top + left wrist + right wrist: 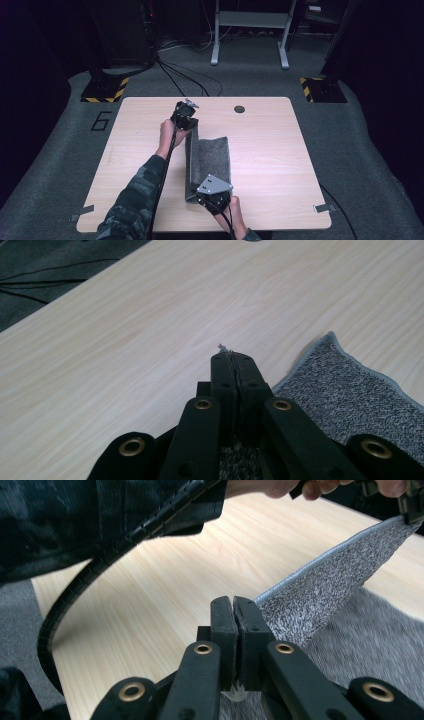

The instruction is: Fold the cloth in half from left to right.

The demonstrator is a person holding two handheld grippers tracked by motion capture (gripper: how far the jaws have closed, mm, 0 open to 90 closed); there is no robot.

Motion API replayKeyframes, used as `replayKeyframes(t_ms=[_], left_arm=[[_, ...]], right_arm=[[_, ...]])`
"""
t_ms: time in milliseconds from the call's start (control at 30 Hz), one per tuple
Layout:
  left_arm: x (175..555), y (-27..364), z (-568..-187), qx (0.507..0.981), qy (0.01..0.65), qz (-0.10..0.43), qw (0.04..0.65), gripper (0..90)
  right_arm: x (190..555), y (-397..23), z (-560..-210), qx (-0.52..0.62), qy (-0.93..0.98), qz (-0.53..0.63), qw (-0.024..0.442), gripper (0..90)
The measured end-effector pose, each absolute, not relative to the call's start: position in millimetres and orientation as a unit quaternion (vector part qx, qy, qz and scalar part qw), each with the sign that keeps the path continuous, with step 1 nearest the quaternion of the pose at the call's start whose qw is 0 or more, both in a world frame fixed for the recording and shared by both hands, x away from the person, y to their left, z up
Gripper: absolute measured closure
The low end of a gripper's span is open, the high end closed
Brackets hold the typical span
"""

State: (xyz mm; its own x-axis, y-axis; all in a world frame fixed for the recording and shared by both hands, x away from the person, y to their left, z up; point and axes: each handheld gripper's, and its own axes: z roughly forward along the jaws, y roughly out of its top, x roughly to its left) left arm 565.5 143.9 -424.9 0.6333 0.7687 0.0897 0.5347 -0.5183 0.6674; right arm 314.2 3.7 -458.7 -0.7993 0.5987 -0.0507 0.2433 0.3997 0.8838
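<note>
Both grippers clamped shut on one edge of a grey cloth (pixel 212 157). Left gripper (pixel 190 121) toward the counter's (pixel 280 150) far edge, right gripper (pixel 200 196) toward its near edge.

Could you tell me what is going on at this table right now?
A person is folding a grey cloth on a wooden table with two hand-held grippers. The left gripper is shut on the cloth's far corner, and the right gripper is shut on the near corner. Together they hold one long edge lifted off the table, while the rest of the cloth lies flat.
</note>
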Motion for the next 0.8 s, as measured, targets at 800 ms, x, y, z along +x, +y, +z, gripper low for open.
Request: replayKeyframes(t_ms=[800], left_arm=[[577.7, 75.1, -466.5, 0.872, 0.357, 0.148, 0.299, 88.3]], right_arm=[[313.2, -50.8, -488.4, 0.332, 0.804, 0.464, 0.169, 87.8]])
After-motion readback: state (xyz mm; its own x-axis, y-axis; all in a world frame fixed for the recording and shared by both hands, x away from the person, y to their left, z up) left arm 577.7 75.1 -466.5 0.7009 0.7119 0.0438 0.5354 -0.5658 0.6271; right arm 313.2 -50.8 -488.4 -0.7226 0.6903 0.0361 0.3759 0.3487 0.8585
